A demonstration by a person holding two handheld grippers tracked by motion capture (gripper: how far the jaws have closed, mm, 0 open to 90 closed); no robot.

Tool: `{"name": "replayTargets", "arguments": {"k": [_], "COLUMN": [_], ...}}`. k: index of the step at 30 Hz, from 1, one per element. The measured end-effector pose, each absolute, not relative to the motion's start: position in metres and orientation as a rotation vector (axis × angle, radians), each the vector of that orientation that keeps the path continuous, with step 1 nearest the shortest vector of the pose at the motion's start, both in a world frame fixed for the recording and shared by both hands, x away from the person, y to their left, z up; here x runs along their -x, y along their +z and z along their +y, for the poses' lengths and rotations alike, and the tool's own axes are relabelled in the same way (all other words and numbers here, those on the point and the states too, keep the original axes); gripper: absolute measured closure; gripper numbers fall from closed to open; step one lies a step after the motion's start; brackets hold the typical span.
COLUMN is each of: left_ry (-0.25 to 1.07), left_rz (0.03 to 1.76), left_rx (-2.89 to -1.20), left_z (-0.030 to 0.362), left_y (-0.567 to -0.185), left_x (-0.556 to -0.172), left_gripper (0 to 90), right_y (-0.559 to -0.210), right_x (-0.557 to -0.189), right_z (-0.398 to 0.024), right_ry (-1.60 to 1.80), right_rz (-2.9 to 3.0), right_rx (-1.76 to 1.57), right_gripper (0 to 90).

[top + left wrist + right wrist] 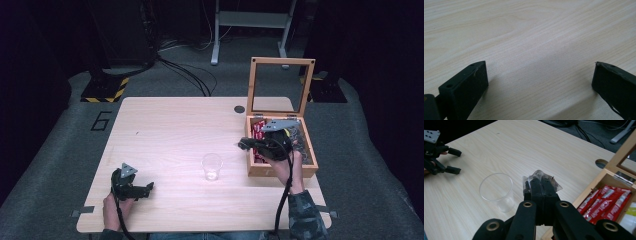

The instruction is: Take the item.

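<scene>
A clear plastic cup [212,166] stands upright near the middle of the table; it also appears in the right gripper view [497,190]. My right gripper [245,144] hovers at the left edge of the wooden box [259,171], shut on a small clear packet [541,179] with dark contents. The packet hangs above the table, right of the cup. My left gripper [148,188] rests low on the table at the front left, jaws wide open [540,80] with nothing between them.
The wooden box has its glass lid [280,85] propped upright. Inside it lie red sachets [609,202] and other packets. A round cable hole [239,109] sits at the table's far edge. Bare wood spreads across the left and far side of the table [165,125].
</scene>
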State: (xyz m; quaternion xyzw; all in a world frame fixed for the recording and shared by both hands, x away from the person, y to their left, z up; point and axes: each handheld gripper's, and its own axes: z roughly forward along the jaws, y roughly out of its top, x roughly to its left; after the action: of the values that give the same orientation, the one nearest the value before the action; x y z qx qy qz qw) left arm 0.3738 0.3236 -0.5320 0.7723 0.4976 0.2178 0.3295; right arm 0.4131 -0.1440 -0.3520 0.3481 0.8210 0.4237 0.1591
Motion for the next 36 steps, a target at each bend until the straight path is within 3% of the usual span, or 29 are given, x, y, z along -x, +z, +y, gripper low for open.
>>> {"name": "replayTargets", "arguments": {"k": [36], "left_ry": [0.570], "left_rz": [1.302], "left_rx": [-2.020], "left_z": [0.324], "left_y": [-0.532], "left_x": [-0.374], "left_gripper": [0.1], "right_y": [-0.365], "right_x": [-0.425], "right_z": [-0.063], "right_ry": [1.047], "right_rz": [2.611], "right_rx": [-0.795], "right_gripper": [90.0]}}
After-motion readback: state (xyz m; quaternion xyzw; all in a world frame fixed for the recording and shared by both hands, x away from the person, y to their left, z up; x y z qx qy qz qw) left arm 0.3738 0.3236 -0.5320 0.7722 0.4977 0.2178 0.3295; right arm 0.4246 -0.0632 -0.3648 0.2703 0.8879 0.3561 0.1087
